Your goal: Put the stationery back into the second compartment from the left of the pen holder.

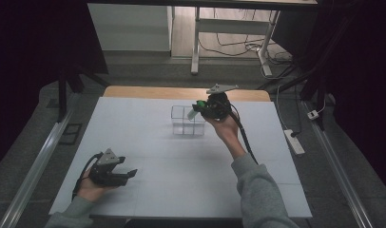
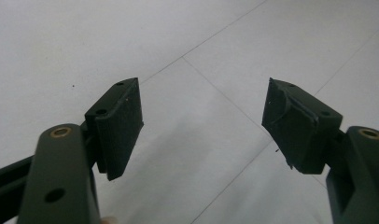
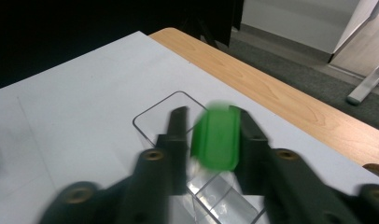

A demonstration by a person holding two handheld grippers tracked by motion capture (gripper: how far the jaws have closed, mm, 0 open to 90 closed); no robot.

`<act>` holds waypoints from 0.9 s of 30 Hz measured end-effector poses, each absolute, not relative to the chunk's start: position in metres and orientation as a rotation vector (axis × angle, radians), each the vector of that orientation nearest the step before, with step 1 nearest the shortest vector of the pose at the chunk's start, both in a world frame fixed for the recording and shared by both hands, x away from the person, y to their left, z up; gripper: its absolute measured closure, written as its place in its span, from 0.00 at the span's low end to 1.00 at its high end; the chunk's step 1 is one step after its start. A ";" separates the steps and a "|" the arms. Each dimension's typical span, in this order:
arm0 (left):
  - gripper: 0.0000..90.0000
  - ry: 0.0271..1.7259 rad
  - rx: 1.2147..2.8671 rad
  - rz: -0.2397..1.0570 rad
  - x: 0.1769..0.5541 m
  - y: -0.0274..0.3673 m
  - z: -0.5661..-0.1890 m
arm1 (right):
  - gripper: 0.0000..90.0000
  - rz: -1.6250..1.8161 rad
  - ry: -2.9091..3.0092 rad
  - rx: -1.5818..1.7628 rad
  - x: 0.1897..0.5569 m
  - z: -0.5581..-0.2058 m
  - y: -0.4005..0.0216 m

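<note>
1. Count: two hand-held grippers, one green block, one clear compartmented box, one tabletop (image 1: 148,199) under a white cover, with a wooden strip showing along its far edge.
2. Left hand-held gripper (image 2: 204,126): it sits low over the near left part of the tabletop, held in the person's left hand (image 1: 89,190). Its jaws stand wide apart, released, with bare white surface between them.
3. Right hand-held gripper (image 3: 210,128): it is raised in the person's right hand (image 1: 224,128) at the far middle of the tabletop, just beside and above the clear box.
4. Green block (image 3: 216,140): one piece, bright green, oblong with rounded corners, smooth-faced, blurred in the right gripper view. It lies between the jaws against the right-hand jaw, with a gap to the left-hand jaw. The jaws are parted and not clamping it.
5. Clear box (image 1: 188,120): transparent, rounded corners, split by thin walls into compartments; four can be made out from above. It stands on the cover directly beneath the block.
</note>
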State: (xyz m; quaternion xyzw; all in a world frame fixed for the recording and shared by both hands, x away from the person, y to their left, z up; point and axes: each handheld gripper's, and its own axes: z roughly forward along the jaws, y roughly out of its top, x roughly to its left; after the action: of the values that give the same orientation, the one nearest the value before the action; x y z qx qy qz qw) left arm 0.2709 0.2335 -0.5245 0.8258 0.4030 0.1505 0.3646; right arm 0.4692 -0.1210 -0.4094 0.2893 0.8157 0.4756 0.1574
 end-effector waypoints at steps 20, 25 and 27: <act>0.31 1.042 2.128 0.388 0.272 0.235 -0.525 | 0.51 1.318 2.371 0.814 0.435 -0.420 -0.148; 0.31 1.038 2.130 0.385 0.272 0.234 -0.526 | 0.51 1.314 2.370 0.834 0.421 -0.426 -0.168; 0.31 1.037 2.130 0.383 0.272 0.234 -0.526 | 0.50 1.311 2.372 0.845 0.414 -0.429 -0.177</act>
State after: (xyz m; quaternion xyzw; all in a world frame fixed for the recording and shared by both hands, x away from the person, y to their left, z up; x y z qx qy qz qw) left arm 0.2724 0.2340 -0.5256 0.8273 0.4026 0.1486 0.3624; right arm 0.4137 -0.1775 -0.4288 0.2942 0.8260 0.4566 0.1506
